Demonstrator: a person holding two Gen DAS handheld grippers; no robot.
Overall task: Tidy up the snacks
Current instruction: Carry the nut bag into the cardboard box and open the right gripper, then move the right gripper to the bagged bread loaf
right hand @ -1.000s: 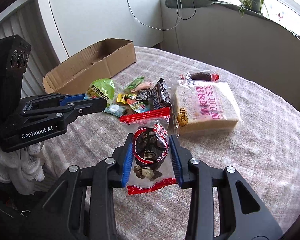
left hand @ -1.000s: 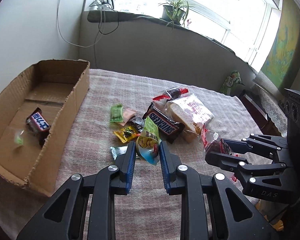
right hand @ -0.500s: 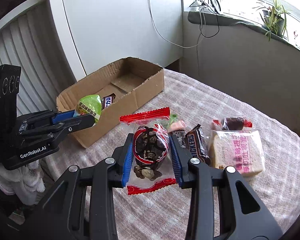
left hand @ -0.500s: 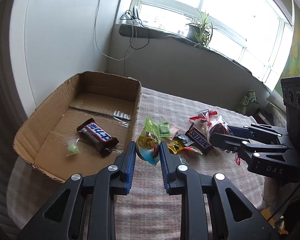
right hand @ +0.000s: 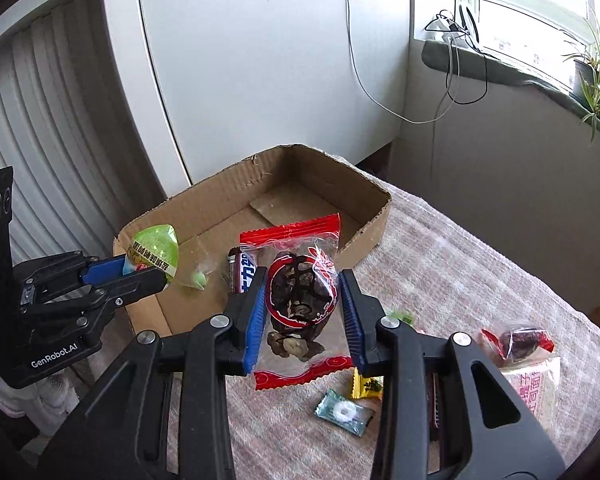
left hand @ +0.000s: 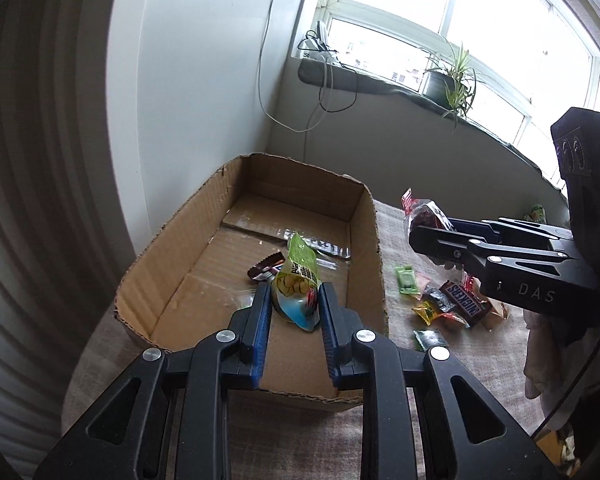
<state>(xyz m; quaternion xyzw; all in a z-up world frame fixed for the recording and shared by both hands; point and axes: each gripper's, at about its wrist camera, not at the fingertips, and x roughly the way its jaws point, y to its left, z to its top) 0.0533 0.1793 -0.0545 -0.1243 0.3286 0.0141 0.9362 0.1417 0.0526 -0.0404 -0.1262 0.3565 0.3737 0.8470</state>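
Observation:
My left gripper (left hand: 294, 300) is shut on a green and yellow snack packet (left hand: 298, 280) and holds it over the near end of the open cardboard box (left hand: 364, 248). My right gripper (right hand: 302, 308) is shut on a clear, red-edged packet of dark dried fruit (right hand: 300, 300), above the box's edge at the table side. That packet (left hand: 422, 216) and the right gripper (left hand: 432, 240) show at the right of the left wrist view. The left gripper (right hand: 140, 276) with its green packet (right hand: 154, 250) shows at the left of the right wrist view. A chocolate bar (right hand: 242, 274) and a small green candy (right hand: 199, 278) lie in the box.
Loose snacks lie on the chequered tablecloth (right hand: 460, 264): a Snickers bar (left hand: 466, 302), a green wafer (left hand: 406, 278), a yellow candy (right hand: 367, 386), a mint in a clear wrapper (right hand: 344, 412), a bread pack (right hand: 534, 392) and a second fruit packet (right hand: 516, 342). A white wall stands behind the box.
Both grippers carried their packets from over the snack pile leftwards to the box. The left one now hangs over the box's inside, the right one by its rim.

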